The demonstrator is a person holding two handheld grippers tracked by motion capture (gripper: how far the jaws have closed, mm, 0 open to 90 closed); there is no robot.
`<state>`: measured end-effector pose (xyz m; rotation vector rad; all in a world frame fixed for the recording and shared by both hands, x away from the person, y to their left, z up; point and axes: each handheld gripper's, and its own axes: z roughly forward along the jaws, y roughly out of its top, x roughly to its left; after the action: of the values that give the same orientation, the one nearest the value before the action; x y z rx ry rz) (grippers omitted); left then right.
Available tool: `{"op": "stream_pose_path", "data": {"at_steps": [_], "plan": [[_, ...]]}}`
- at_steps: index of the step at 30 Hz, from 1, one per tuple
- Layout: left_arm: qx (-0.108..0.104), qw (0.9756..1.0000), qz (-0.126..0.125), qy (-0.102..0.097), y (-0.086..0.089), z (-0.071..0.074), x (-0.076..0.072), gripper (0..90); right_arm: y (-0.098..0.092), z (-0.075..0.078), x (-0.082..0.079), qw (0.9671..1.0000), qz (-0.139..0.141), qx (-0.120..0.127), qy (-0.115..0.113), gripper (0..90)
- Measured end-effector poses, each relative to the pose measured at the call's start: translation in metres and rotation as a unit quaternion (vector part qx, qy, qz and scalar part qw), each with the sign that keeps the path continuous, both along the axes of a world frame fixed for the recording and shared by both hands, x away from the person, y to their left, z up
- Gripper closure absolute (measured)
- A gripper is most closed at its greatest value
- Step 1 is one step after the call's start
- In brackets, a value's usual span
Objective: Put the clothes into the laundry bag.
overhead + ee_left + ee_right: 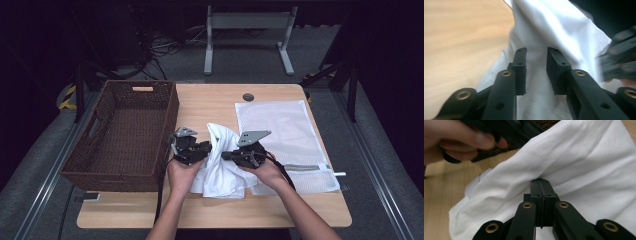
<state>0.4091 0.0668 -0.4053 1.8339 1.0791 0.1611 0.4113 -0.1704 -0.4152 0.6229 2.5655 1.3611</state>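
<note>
So the white cloth (220, 160) is sitting bunched up right between the two tongs, piled on the wooden table (210, 210), with the wicker basket (125, 135) off beyond the left tong and a mesh laundry bag (285, 130) lying flat on the far side of the right tong. The right gripper (540, 182) has its jaws pressed fully together and looks to be pinching a fold of the fabric at the tips, since the cloth tents up from that spot. The left gripper (536, 53) has its jaws parted with cloth lying behind the gap, pads not pressing on anything, so it's open. My guess on handling: this stuff is light, totally floppy, thin woven material that drapes and wrinkles wherever you lift it. It's not fragile, but it'll slide out of a shallow pinch, and a single layer will stretch away from you. I'd grab a doubled fold or a hem edge just in front of the left jaws, deep in the pads, so both tongs carry it and it doesn't sag.
</note>
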Motion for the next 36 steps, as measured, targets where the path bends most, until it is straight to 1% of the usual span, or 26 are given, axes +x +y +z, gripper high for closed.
{"op": "stream_pose_path", "data": {"at_steps": [2,3,4,6,7,9,11,13,14,16,17,18,19,20,21,22,23,24,26,27,28,29,31,32,34,36], "plan": [[0.024,0.9993,0.009,-0.025,0.006,0.022,-0.009,66.6,0.006,-0.002,0.003,1.0000,0.000,0.003,0.002,90.0],[0.024,0.9993,0.009,-0.025,0.006,0.022,-0.009,66.6,0.008,-0.003,0.004,1.0000,-0.001,0.002,0.002,90.0],[0.033,0.9987,0.013,-0.036,0.009,0.029,-0.013,66.6,0.012,-0.005,0.006,1.0000,0.000,0.003,0.003,90.0],[0.048,0.9976,0.015,-0.047,0.014,0.038,-0.018,66.6,0.015,-0.006,0.007,1.0000,0.000,0.004,0.005,90.0],[0.056,0.9968,0.014,-0.054,0.022,0.045,-0.021,68.0,0.027,-0.011,0.011,1.0000,0.005,-0.002,0.008,90.0],[0.058,0.9966,0.018,-0.056,0.028,0.049,-0.024,68.9,0.038,-0.015,0.015,0.9999,0.009,-0.008,0.007,90.0],[0.063,0.9962,0.020,-0.056,0.034,0.052,-0.026,69.3,0.052,-0.019,0.019,0.9998,0.012,-0.005,0.012,90.0],[0.062,0.9963,0.017,-0.057,0.039,0.053,-0.028,69.3,0.066,-0.023,0.022,0.9998,0.013,-0.004,0.014,90.0],[0.065,0.9961,0.016,-0.058,0.041,0.053,-0.028,69.3,0.076,-0.026,0.025,0.9997,0.015,-0.004,0.017,90.0],[0.068,0.9959,0.014,-0.058,0.044,0.053,-0.030,69.4,0.088,-0.028,0.028,0.9997,0.016,-0.004,0.017,90.0],[0.070,0.9959,0.010,-0.057,0.046,0.052,-0.030,69.7,0.091,-0.028,0.029,0.9997,0.016,-0.003,0.017,90.0],[0.070,0.9961,0.008,-0.052,0.046,0.051,-0.031,69.9,0.092,-0.025,0.028,0.9998,0.016,-0.002,0.014,89.9],[0.070,0.9961,0.008,-0.052,0.046,0.051,-0.031,69.9,0.090,-0.022,0.027,0.9998,0.016,-0.003,0.011,89.7],[0.079,0.9955,-0.002,-0.053,0.046,0.049,-0.031,69.9,0.090,-0.022,0.027,0.9998,0.016,-0.003,0.011,89.7],[0.082,0.9955,-0.010,-0.047,0.045,0.047,-0.031,70.2,0.083,-0.017,0.024,0.9998,0.016,-0.007,0.005,87.4],[0.086,0.9951,-0.018,-0.045,0.043,0.045,-0.031,71.9,0.074,-0.012,0.021,0.9999,0.012,-0.009,0.004,86.4],[0.085,0.9953,-0.024,-0.041,0.041,0.043,-0.031,73.4,0.064,-0.008,0.019,0.9998,0.008,-0.015,0.000,86.4],[0.085,0.9949,-0.038,-0.039,0.038,0.041,-0.031,76.0,0.056,-0.006,0.017,0.9998,0.003,-0.019,0.002,86.4],[0.092,0.9930,-0.067,-0.032,0.029,0.035,-0.030,84.4,0.030,-0.002,0.013,0.9995,-0.014,-0.029,0.003,87.7],[0.093,0.9924,-0.076,-0.028,0.024,0.032,-0.029,89.4,0.015,-0.001,0.010,0.9991,-0.023,-0.036,0.002,89.2],[0.097,0.9912,-0.088,-0.022,0.017,0.028,-0.028,90.0,0.004,-0.002,0.007,0.9986,-0.032,-0.041,0.002,89.8],[0.097,0.9912,-0.088,-0.022,0.017,0.028,-0.028,90.0,0.004,-0.002,0.007,0.9986,-0.032,-0.041,0.002,89.8],[0.102,0.9891,-0.104,-0.019,0.007,0.023,-0.025,90.0,-0.027,-0.005,0.000,0.9972,-0.052,-0.053,0.009,89.9],[0.104,0.9881,-0.113,-0.017,0.000,0.020,-0.024,90.0,-0.035,-0.006,-0.002,0.9967,-0.059,-0.055,0.011,89.9],[0.102,0.9860,-0.131,-0.015,-0.012,0.015,-0.022,90.0,-0.058,-0.007,-0.008,0.9951,-0.077,-0.060,0.016,89.9],[0.105,0.9839,-0.144,-0.011,-0.023,0.010,-0.020,90.0,-0.077,-0.006,-0.013,0.9931,-0.093,-0.070,0.014,89.9]]}}
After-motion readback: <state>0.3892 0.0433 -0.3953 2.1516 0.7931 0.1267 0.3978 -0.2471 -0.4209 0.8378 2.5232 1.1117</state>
